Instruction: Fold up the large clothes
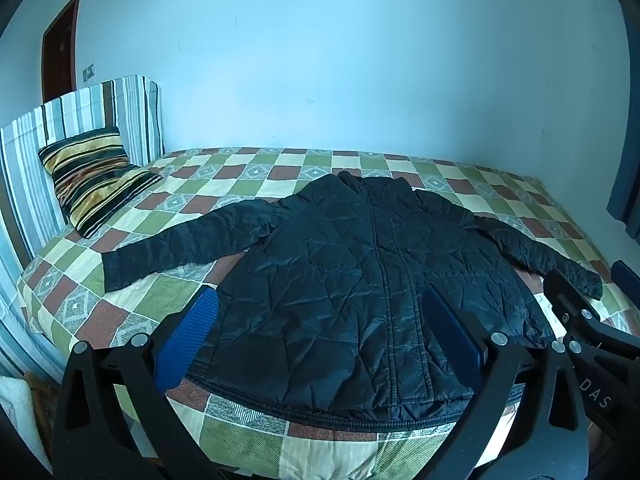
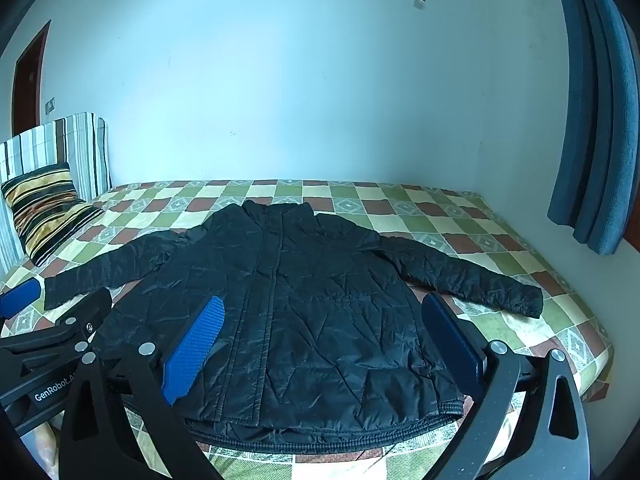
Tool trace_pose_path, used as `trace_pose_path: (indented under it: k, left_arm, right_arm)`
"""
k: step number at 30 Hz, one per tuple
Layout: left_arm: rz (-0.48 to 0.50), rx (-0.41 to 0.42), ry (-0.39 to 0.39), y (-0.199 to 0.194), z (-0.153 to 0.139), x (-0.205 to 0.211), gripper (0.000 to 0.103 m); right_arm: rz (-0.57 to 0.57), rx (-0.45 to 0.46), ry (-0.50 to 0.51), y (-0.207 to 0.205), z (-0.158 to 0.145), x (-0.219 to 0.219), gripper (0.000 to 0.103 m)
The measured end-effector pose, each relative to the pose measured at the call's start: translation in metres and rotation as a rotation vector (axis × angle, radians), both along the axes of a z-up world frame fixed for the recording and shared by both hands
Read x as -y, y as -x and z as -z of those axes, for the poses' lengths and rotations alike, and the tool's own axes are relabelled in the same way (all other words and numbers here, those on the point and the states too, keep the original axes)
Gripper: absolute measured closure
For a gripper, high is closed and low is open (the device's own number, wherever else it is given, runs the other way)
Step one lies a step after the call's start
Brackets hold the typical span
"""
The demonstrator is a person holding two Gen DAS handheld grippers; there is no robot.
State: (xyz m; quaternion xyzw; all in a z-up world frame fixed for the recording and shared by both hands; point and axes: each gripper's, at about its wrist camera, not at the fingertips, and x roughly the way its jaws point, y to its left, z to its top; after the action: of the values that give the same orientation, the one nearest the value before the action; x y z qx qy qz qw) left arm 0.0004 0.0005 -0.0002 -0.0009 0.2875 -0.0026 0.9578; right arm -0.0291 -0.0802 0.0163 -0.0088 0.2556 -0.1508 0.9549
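While both our tools hang above the near edge of the bed, the black quilted puffer jacket [image 1: 360, 280] lies flat on the checked green, cream and rust-brown bedspread [image 1: 248, 168], front up, with its closed zip line running away from us toward the collar at the far side. Its hem sits along the near edge of the mattress. Both sleeves are spread outward: one reaches left toward the striped yellow, black and brown pillow [image 1: 94, 178], the other stretches right, its cuff ending near the right edge of the bed.

Our left gripper [image 1: 324, 336] has its jaws spread wide, the blue ribbed pads [image 1: 188, 344] on either side of the jacket's lower left half in the view, with nothing pinched between them. Our right gripper [image 2: 328, 340] likewise has its jaws spread wide over the lower right half of the jacket, holding nothing. We cannot tell whether either touches the fabric.

Behind the pillow, a striped grey, white and brown headboard cover [image 1: 80, 120] stands against the pale blue wall [image 1: 320, 60]. A blue curtain [image 2: 596, 120] hangs at the right, and a dark brown door [image 1: 60, 48] shows at far left.
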Motion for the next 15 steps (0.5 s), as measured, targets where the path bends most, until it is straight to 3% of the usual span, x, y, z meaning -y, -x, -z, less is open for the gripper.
trace_pose_path:
  k: [15]
  left_arm:
    - [-0.003,0.001,-0.009,-0.0007,0.0027,0.0001,0.002]
  right_arm:
    - [0.000,-0.001,-0.001,-0.0018,0.0012,-0.0015,0.005]
